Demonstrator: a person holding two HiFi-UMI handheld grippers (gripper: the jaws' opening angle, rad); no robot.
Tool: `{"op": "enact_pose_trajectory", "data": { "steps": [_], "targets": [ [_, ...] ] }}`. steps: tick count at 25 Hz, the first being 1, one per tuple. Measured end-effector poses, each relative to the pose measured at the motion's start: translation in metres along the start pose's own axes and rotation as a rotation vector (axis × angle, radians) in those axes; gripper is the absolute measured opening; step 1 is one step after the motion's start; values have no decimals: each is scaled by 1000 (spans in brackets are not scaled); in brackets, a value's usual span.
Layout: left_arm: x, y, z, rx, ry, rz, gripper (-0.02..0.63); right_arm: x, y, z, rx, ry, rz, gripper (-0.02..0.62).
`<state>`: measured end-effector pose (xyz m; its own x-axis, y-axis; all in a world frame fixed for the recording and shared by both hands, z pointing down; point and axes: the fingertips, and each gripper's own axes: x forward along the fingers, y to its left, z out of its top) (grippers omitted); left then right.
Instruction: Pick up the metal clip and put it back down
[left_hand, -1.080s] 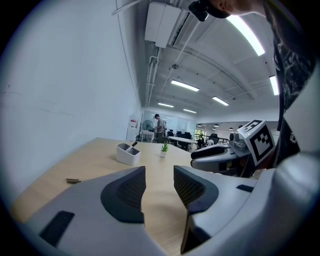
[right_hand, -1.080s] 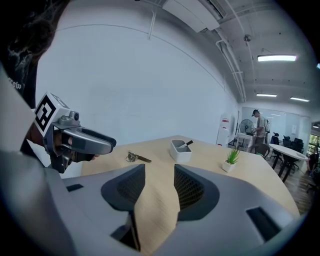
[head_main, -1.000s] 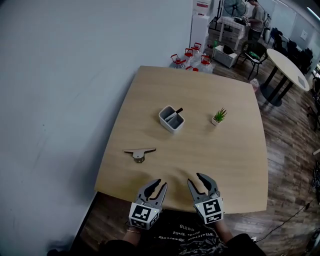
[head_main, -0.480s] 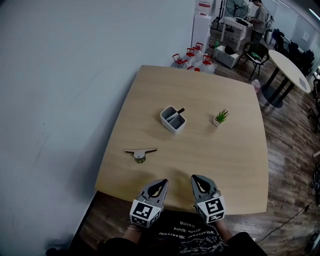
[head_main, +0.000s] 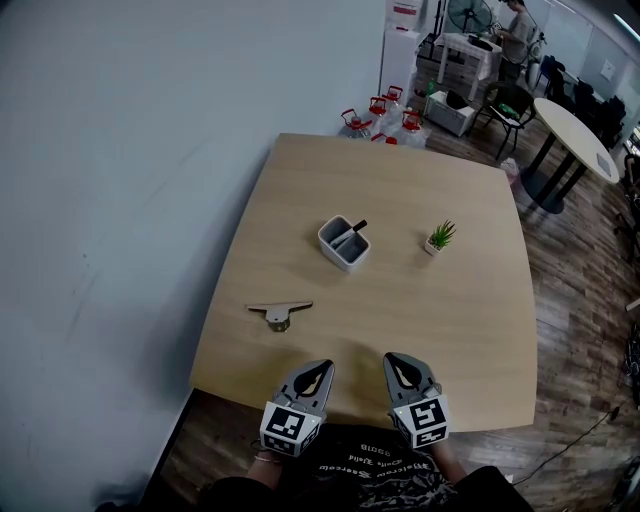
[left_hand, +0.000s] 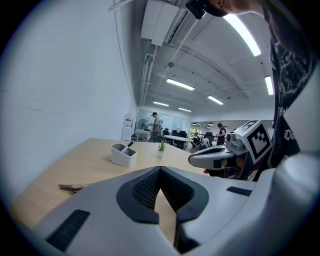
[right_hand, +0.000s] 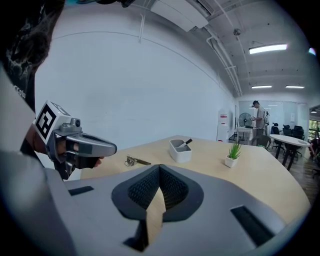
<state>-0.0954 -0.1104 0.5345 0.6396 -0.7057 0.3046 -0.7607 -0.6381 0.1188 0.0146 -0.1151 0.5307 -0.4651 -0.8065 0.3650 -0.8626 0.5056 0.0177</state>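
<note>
The metal clip (head_main: 279, 310) lies flat on the wooden table (head_main: 440, 310), near its left edge; it also shows small in the left gripper view (left_hand: 71, 188) and the right gripper view (right_hand: 134, 161). My left gripper (head_main: 324, 367) hovers at the table's near edge, shut and empty, a little right of and nearer than the clip. My right gripper (head_main: 396, 361) sits beside it, also shut with nothing between its jaws. In each gripper view the jaws meet tip to tip (left_hand: 158, 170) (right_hand: 160, 167).
A white divided holder (head_main: 344, 243) with a dark pen stands mid-table, and a small potted plant (head_main: 438, 237) to its right. A plain wall runs along the left. Water jugs (head_main: 383, 115), a round table and a person stand beyond the far edge.
Both grippers have gone from open to shut and drawn back slightly toward the table's near edge. The clip has not moved.
</note>
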Motion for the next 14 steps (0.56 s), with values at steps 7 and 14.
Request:
{"op": "enact_pose_trajectory", "data": {
  "steps": [7, 14],
  "targets": [
    [4, 3, 0, 0, 1, -1, 9, 2, -2, -4, -1, 12, -4, 14],
    [4, 5, 0, 6, 3, 7, 9, 4, -2, -5, -12, 24, -1, 14]
  ]
}}
